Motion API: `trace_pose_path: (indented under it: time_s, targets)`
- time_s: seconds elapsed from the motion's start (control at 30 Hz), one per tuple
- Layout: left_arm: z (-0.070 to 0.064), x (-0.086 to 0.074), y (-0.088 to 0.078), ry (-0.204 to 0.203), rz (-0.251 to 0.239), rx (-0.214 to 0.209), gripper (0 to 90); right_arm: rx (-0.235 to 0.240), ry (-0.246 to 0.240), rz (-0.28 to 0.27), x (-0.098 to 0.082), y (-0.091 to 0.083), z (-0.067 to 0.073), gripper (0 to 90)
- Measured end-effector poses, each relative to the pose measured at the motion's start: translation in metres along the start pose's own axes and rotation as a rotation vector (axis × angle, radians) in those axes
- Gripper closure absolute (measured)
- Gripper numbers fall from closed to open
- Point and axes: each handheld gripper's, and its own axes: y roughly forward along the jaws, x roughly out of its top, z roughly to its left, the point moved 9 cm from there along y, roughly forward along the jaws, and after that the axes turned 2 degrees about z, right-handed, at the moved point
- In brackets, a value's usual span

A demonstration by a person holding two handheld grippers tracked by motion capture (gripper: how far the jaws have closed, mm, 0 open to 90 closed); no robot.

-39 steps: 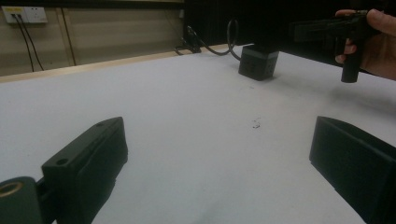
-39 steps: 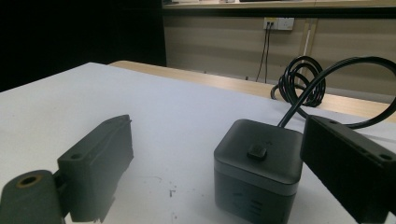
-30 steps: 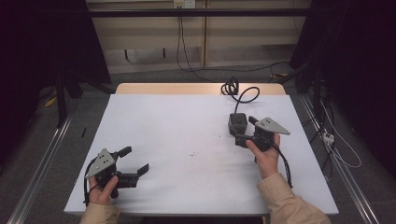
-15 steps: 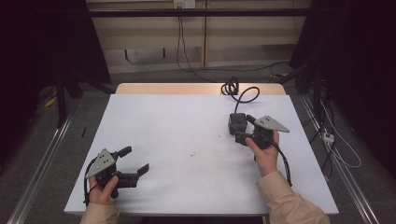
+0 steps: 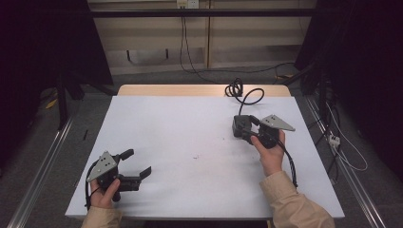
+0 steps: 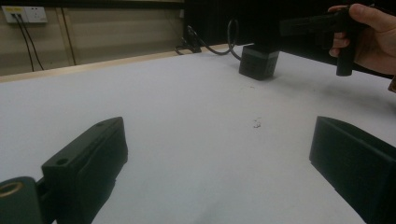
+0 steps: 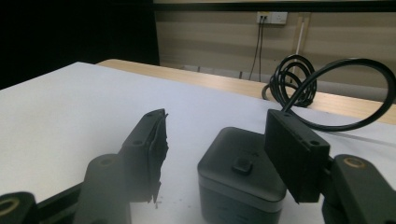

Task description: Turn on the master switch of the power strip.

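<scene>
Fingers of the right gripper have just been closing around the black box (not yet pinched); lifting remains; left gripper is held wide.

A bare lab recording bay

White-covered table inside black-curtained sides, floor rails either side, a beige panel wall with a socket and loose cables trailing across the grey floor

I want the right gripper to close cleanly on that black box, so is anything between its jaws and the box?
Nothing visible is in the way. The right gripper has the black box between its jaws, which have just been closing, with a gap left at the left jaw. The box's cable loops away behind it.
</scene>
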Motion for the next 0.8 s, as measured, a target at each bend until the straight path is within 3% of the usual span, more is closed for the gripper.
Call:
trace_pose_path:
  time_s: [0.2,0.5,0.8]
  targets:
    - [0.0,0.0002,0.0003,0.0,-0.001,0.001,3.8,0.003,0.021,0.012,-0.0018,0.002,-0.0047,47.2]
    - [0.0005,0.0002,0.0,-0.001,-0.001,0.006,3.9,0.017,0.002,0.04,-0.0005,0.0059,-0.0046,55.7]
    - [0.0013,-0.0003,-0.0007,0.001,0.0,0.008,3.8,0.029,0.013,0.049,0.0007,0.0084,-0.0052,64.8]
